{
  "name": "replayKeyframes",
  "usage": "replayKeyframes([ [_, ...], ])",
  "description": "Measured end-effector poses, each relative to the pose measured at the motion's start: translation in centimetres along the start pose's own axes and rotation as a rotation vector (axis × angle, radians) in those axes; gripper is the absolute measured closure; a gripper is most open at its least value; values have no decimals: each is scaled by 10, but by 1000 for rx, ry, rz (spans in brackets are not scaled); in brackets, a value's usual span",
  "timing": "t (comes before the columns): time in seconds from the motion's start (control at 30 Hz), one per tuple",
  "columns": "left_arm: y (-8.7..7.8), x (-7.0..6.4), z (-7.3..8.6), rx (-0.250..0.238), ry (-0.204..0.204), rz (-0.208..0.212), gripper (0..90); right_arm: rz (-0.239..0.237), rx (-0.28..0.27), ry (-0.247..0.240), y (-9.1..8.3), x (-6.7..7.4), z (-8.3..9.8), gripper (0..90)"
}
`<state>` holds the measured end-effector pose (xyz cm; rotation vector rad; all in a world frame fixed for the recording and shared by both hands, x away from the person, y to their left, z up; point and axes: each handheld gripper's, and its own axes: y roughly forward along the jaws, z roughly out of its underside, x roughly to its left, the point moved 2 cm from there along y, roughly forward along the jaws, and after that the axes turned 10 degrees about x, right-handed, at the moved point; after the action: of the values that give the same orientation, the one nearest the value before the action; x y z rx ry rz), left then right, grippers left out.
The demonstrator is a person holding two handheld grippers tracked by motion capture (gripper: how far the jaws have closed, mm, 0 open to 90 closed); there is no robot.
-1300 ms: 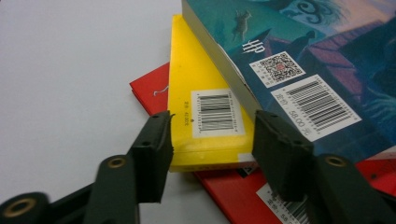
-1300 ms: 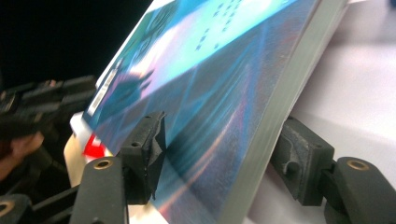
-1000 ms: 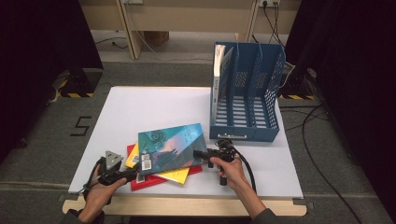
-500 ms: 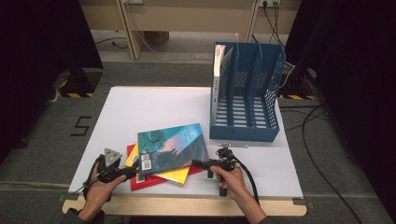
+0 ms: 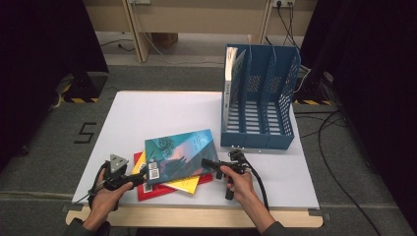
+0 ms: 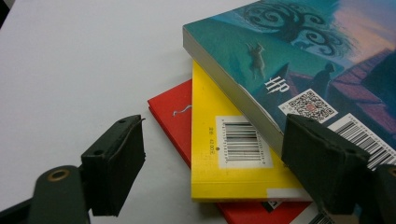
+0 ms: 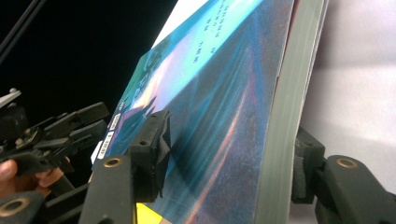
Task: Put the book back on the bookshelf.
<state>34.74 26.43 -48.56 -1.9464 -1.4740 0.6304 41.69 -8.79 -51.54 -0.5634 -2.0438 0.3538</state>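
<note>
Glossy teal paperback [image 5: 181, 156], thick page block between right tool [image 7: 224, 154] pads.

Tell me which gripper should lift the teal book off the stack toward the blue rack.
Right. The right gripper has just been closing, its jaws astride the teal book, on the side nearer the blue rack. The left gripper stands open at the stack's corner.

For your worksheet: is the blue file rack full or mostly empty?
Mostly empty: the file rack holds one book in its leftmost slot.
</note>
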Motion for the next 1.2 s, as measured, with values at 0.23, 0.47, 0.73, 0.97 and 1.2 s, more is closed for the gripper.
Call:
replayKeyframes([
  [0.23, 0, -6, 2, -3, -28, 32, 338, 53, -77, -201, -18, 39, -19, 519],
  [0.47, 6, -24, -2, -8, 24, 39, 304, 105, -134, -340, -31, 71, -50, 576],
  [0.73, 27, -51, -16, -24, 86, 7, 191, 77, -207, -472, -37, 123, -82, 612],
  [0.97, 34, -52, -19, -19, 83, 10, 175, 67, -207, -587, -23, 159, -89, 658],
  [1.2, 29, -34, -17, -26, 30, 7, 181, 42, -200, -646, -11, 174, -83, 663],
])
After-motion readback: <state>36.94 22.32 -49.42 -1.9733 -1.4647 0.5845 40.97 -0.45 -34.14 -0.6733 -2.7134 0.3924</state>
